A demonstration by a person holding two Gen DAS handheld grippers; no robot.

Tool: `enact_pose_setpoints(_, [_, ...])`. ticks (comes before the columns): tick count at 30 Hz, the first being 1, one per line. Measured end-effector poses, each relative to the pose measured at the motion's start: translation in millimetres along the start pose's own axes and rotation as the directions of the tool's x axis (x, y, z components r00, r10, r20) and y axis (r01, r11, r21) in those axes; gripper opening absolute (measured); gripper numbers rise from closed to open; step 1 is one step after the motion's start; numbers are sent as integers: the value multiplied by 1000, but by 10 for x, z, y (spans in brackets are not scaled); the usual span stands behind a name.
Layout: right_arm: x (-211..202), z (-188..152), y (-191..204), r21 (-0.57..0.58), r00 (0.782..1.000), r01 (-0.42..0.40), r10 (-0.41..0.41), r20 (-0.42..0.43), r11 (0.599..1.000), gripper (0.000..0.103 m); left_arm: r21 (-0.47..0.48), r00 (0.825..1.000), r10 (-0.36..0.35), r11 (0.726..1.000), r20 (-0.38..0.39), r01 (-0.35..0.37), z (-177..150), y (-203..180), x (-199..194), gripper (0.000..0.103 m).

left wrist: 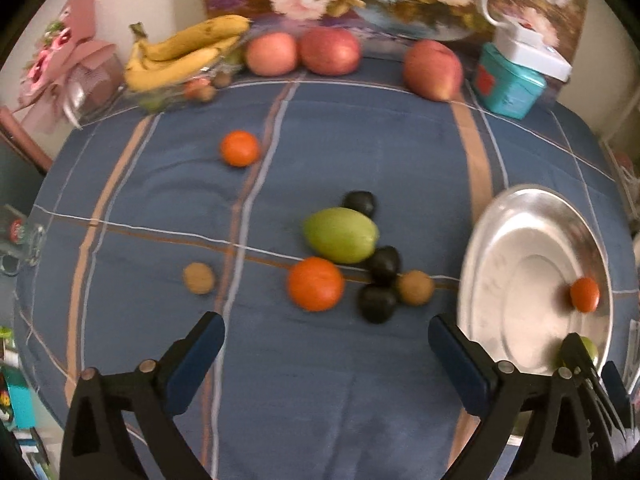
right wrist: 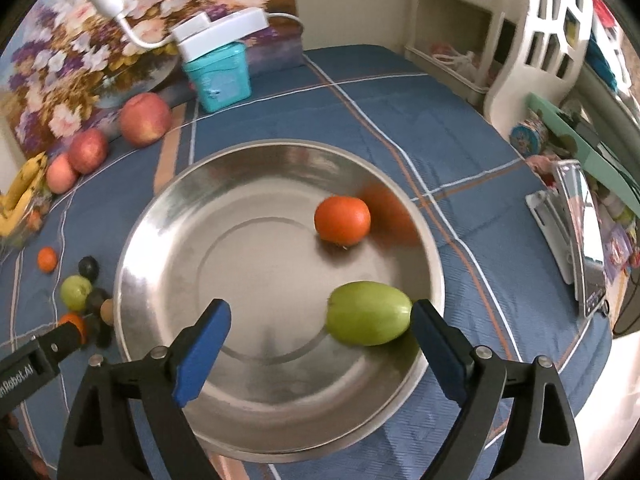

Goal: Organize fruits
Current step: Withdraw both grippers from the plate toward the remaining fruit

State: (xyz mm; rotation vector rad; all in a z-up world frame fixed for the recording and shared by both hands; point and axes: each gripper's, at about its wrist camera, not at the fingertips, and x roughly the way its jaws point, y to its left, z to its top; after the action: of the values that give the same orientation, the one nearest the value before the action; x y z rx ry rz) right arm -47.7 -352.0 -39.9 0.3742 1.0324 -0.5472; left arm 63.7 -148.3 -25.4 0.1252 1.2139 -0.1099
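Observation:
My right gripper [right wrist: 320,316] is open above the steel plate [right wrist: 160,208]. A green fruit [right wrist: 368,312] lies in the plate between its jaws, right beside the right pad [right wrist: 430,328]. An orange [right wrist: 342,220] rests further back in the plate. My left gripper [left wrist: 326,332] is open over the blue cloth with nothing between its fingers. Just ahead of it lie an orange [left wrist: 316,284], a bigger green fruit [left wrist: 340,240], three dark fruits [left wrist: 384,264] and a brown one [left wrist: 415,287]. Another brown fruit [left wrist: 199,278] and a small orange [left wrist: 239,148] lie apart to the left.
Bananas [left wrist: 180,52], two apples [left wrist: 330,50] and a peach [left wrist: 432,70] line the table's back edge before a floral picture. A teal box [left wrist: 508,88] with a white lamp base on it stands back right. A phone stand [right wrist: 576,232] is at the right edge.

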Motion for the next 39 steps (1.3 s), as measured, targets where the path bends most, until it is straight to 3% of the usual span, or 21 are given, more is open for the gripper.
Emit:
enact_pose_setpoints(3, [-23,-12,60,-30,1000,-14,15,11,999,102,-10,999,35,999,24,-34,15,122,-31,103])
enact_pose_setpoints(9, [-14,-43,141,-68,1000,-20,21,6,997,102,-42,997,46,998,56,-43,90,347,-69,103])
enact_pose_setpoints(15, [29,-89,200,-75,1000,-20,19,-16,997,102,-57,999,19,998,34,-17,131,558,-33,103])
enact_pose_setpoints(18, [32,-125,254,-73,998,-49,46,-33,996,102,-42,1000,3,999,29,-2,186,661,-19,103])
enact_pose_setpoints(20, [46,-148,305,-60,990,-126,122,-64,990,102,-12,999,1,1000,41,0,227,736,-35,103])
enact_pose_setpoints(25, [2,-212,604,-99,985,-162,154,-80,982,102,23,995,70,997,75,-72,345,1031,-49,103])
enact_pose_setpoints(31, [-118,-293,1105,-186,985,-166,156,-70,968,102,-98,998,19,995,51,-14,453,1571,20,103])
enact_pose_setpoints(39, [-224,-329,1720,-263,977,-214,203,-71,941,102,-253,997,-27,967,69,44,442,2046,73,103])
